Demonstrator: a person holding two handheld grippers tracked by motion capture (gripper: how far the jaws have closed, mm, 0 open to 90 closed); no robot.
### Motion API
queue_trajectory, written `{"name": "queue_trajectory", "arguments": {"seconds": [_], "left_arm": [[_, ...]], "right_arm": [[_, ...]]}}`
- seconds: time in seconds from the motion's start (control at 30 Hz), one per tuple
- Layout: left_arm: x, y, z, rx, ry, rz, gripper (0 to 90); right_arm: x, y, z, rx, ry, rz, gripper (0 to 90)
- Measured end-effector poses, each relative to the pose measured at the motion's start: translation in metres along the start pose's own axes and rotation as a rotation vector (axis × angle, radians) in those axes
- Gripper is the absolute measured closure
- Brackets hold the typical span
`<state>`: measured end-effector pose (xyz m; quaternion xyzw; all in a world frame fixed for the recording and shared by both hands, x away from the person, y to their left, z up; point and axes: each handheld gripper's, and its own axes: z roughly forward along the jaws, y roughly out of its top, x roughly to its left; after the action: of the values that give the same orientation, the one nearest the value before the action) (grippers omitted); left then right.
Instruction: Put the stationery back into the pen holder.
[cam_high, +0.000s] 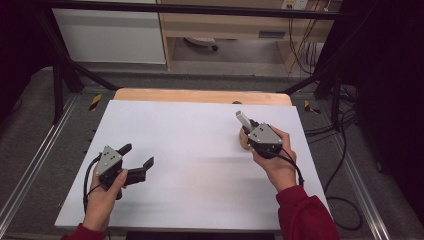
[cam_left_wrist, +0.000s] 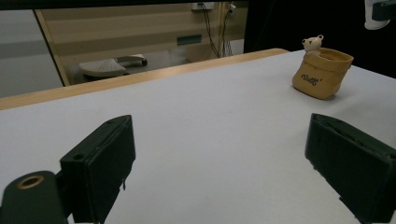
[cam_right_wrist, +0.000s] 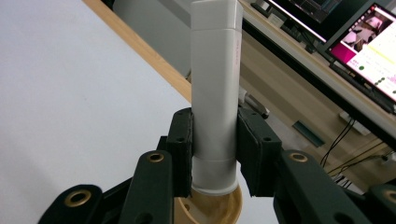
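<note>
My right gripper (cam_high: 250, 129) is shut on a white tube (cam_high: 242, 119), which stands upright between its black pads (cam_right_wrist: 181, 144). In the right gripper view the tube (cam_right_wrist: 215, 93) has its lower end in the mouth of a tan pouch (cam_right_wrist: 210, 207). The pouch (cam_high: 243, 141) stands on the right side of the white table (cam_high: 190, 165), and a small bear figure (cam_left_wrist: 313, 43) peeks out of its top. The pouch (cam_left_wrist: 322, 72) lies far off to the right in the left gripper view. My left gripper (cam_high: 137, 155) hovers low over the table's left side, open, with nothing between its fingers (cam_left_wrist: 100, 163).
A wooden strip (cam_high: 200, 96) runs along the table's far edge. Black frame posts (cam_high: 57, 85) stand at the far corners and cables (cam_high: 345, 150) trail on the floor to the right. A lit monitor (cam_right_wrist: 369, 42) sits beyond the table.
</note>
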<state>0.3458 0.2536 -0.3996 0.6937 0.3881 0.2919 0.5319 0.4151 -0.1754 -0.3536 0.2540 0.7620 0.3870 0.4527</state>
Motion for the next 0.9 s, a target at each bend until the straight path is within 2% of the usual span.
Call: {"name": "queue_trajectory", "arguments": {"seconds": [0.07,0.13,0.33,0.47,0.7,0.9], "left_arm": [[0.001,-0.004,-0.002,0.006,0.000,-0.004,7.0],[0.002,-0.005,-0.003,0.010,0.009,-0.020,5.9],[0.005,-0.007,-0.005,0.004,0.033,-0.015,5.9],[0.008,-0.008,-0.005,0.003,0.056,-0.012,6.0],[0.011,-0.010,-0.004,0.014,0.064,-0.023,6.0],[0.013,-0.010,-0.004,0.012,0.070,-0.026,6.0]], "right_arm": [[-0.004,-0.001,0.002,-0.008,0.005,0.055,67.8],[-0.008,-0.003,0.003,-0.011,0.006,0.085,67.8],[-0.016,-0.008,0.011,-0.014,0.026,0.189,67.8],[-0.023,-0.011,0.015,-0.020,0.044,0.288,67.8],[-0.036,-0.022,0.021,-0.026,0.038,0.405,67.8],[-0.040,-0.035,0.033,-0.023,0.047,0.509,67.8]]}}
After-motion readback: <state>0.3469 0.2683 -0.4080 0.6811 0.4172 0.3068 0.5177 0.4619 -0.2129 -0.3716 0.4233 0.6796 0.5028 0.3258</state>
